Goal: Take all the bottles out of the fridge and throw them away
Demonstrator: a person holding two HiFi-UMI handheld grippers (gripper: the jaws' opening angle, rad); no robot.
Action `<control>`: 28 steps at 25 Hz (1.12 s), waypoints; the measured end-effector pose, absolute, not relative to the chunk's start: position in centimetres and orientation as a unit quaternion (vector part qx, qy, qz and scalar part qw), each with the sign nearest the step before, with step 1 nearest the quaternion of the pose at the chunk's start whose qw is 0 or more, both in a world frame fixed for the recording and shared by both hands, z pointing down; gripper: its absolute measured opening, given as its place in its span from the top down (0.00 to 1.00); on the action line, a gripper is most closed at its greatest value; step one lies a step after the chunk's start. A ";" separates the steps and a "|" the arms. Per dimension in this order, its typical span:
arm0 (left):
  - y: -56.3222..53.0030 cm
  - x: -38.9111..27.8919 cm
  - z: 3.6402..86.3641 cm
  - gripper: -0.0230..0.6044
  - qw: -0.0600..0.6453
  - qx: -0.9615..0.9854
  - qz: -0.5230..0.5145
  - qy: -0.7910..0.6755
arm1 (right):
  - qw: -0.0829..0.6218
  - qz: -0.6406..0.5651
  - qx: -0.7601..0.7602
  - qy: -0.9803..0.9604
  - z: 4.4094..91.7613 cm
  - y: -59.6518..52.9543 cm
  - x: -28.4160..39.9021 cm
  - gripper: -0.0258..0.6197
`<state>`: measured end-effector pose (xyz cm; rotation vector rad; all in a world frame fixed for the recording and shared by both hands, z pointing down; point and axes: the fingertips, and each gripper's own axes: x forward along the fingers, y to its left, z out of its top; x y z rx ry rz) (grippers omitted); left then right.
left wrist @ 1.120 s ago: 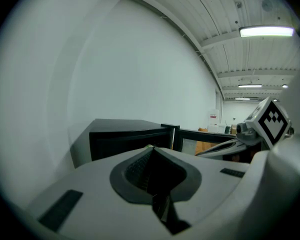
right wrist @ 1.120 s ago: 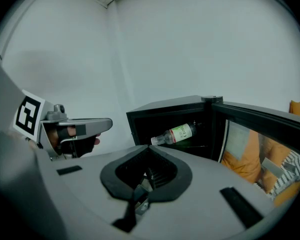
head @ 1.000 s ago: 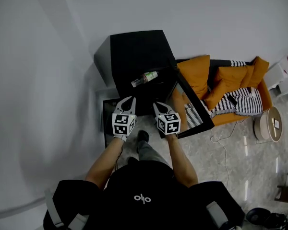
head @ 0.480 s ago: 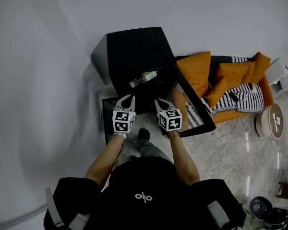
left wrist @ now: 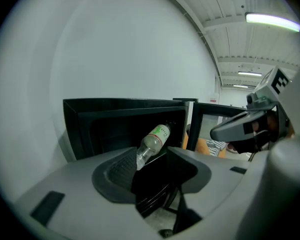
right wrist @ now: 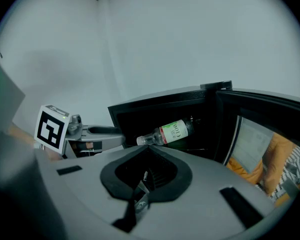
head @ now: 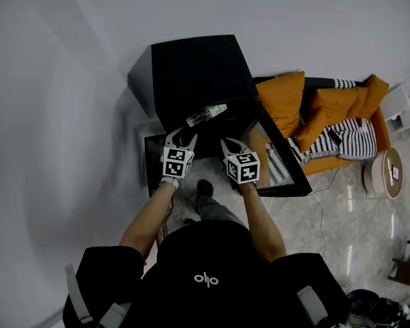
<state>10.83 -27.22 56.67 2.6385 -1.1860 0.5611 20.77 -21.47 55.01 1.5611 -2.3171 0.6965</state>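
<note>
Bottle [head: 206, 114], lying tilted in the open fridge [head: 191, 74] with its cap toward me, evidently offering the neck for grasping, at one o'clock of my left gripper [head: 181, 137], whose jaws have just been opening and stand spread on nothing; my right gripper [head: 227, 143], at three o'clock, is pressed together, empty.

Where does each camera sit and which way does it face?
Head view: on the person's head, looking steeply down at the fridge, bottle, both forearms, left gripper and right gripper.
Left gripper view: on that gripper, facing into the fridge; its jaws have just been opening, nothing between them; right gripper at right.
Right gripper view: on that gripper, facing the fridge; jaws shut.
Shared: both gripper views show the bottle in the fridge.
</note>
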 end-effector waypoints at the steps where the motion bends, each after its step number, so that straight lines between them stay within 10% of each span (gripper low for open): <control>1: -27.8 11.0 57.0 0.68 0.097 0.891 0.194 -0.398 | 0.133 0.242 0.537 -0.797 55.2 -21.8 20.8 0.95; 28: -34.7 13.3 64.2 0.54 0.101 0.890 0.238 -0.375 | 0.162 0.289 0.525 -0.784 60.6 -27.0 22.3 0.95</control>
